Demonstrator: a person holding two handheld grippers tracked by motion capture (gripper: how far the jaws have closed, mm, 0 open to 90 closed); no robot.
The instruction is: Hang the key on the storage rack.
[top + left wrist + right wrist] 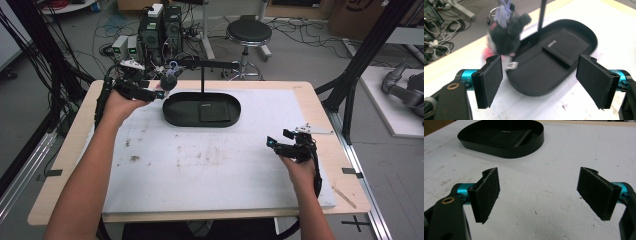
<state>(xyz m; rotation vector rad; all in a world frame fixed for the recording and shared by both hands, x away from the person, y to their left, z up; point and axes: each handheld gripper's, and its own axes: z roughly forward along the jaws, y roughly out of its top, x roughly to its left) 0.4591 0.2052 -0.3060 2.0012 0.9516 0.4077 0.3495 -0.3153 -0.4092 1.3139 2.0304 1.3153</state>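
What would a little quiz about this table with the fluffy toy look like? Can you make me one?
1. True or false: the left gripper squeezes the fluffy toy.
2. What lies flat inside the black tray? A) black wallet B) red ball C) spoon
3. Which gripper is closer to the toy?

Key:
1. False. Its jaws stand open and the toy hangs beyond them from the stand.
2. A, the black wallet.
3. The left one; the right gripper waits open over the white board.
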